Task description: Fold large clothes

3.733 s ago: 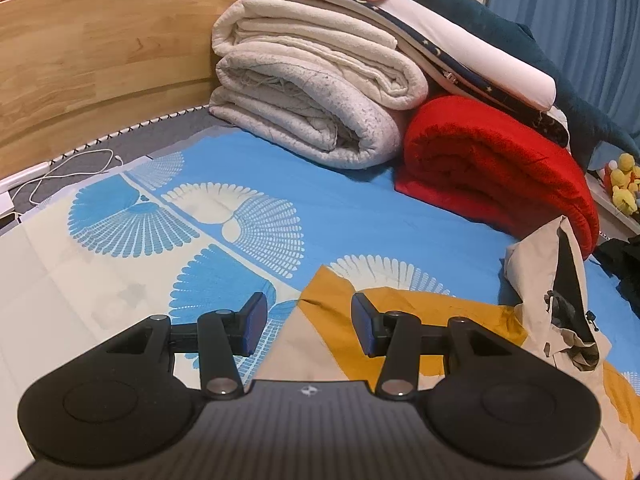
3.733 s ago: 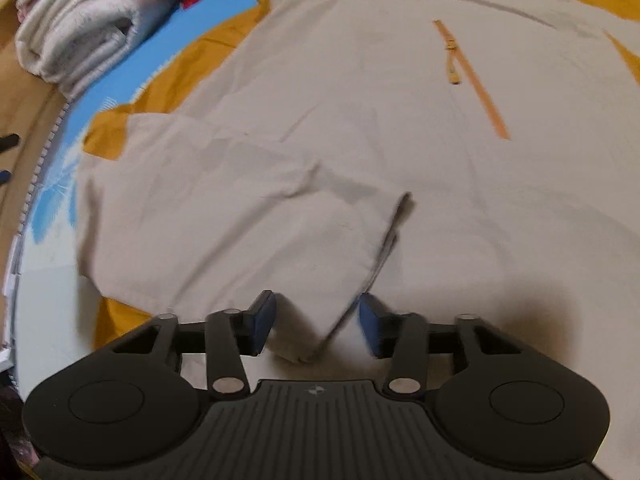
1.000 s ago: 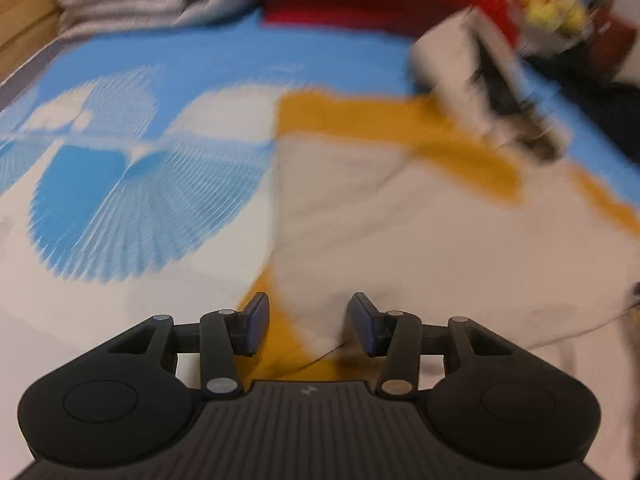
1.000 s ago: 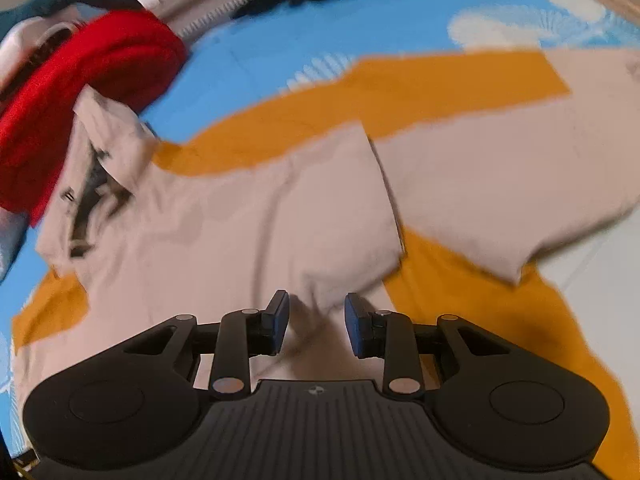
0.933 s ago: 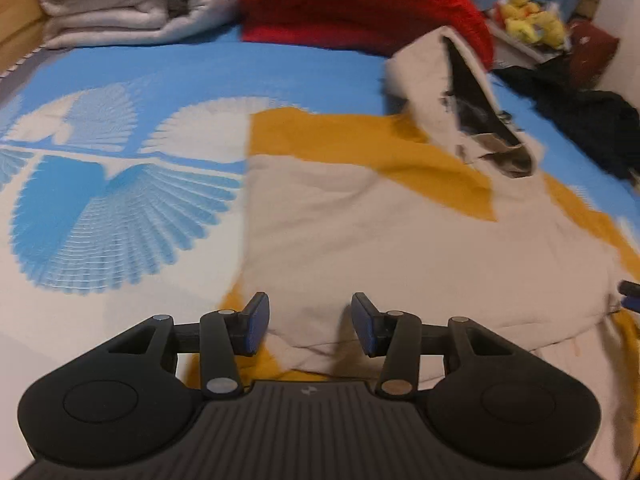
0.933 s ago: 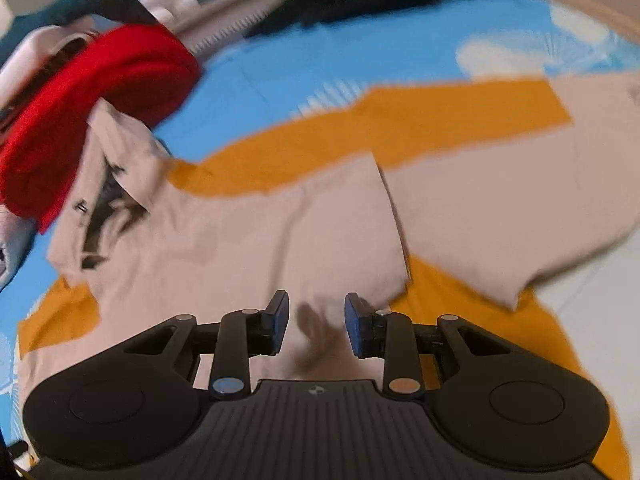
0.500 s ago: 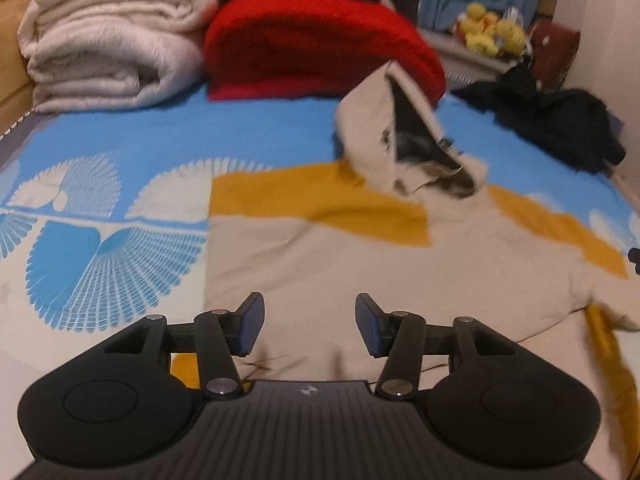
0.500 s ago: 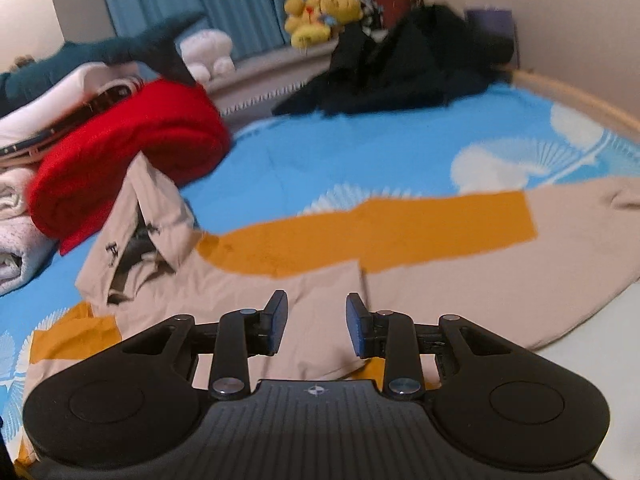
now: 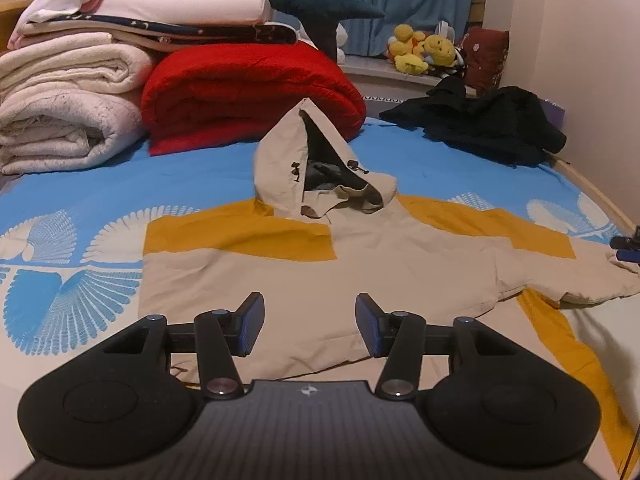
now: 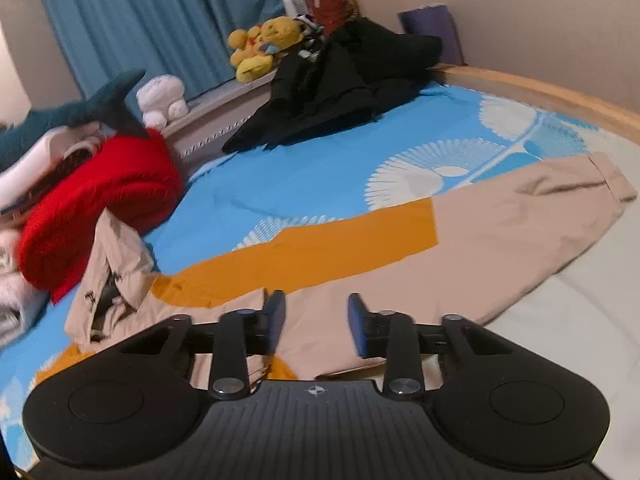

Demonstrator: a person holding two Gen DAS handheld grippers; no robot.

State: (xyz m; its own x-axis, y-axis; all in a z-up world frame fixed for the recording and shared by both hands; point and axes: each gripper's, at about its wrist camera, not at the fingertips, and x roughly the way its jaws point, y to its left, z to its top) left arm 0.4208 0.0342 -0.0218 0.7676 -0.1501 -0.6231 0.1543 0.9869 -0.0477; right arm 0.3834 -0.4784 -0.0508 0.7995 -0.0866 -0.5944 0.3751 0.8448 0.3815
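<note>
The beige-and-mustard hooded jacket (image 9: 384, 264) lies spread flat on my bed, chest down or up I cannot tell, its hood (image 9: 316, 168) standing up crumpled at 12 o'clock from my left gripper. 1 sleeve looks already folded in across the body on the left side; the other sleeve (image 10: 520, 216) still stretches out flat toward 2 o'clock in my right wrist view, cuff at the far end.

I judge it a light shell fabric: soft, floppy, a bit slick, likely to slide over itself and over the sheet when dragged. It will not hold a crease well, and the hood is bulky. The best hold, I think, is the cuff of the outstretched sleeve, pinched through both layers, or else the hem corners nearest me.

My left gripper (image 9: 310, 330) hangs above the near hem with its jaws moderately wide and nothing between them. My right gripper (image 10: 316, 322) also hovers clear of the cloth; its jaws have just been closing to a narrower gap, and they grip nothing.

Around the jacket is the blue fan-patterned bedsheet (image 9: 192, 168). At 10 o'clock sit the rolled red blanket (image 9: 248, 96) and stacked cream blankets (image 9: 64, 120); at 2 o'clock a heap of black clothes (image 9: 492, 124); yellow plush toys (image 9: 424, 50) line the sill beyond.
</note>
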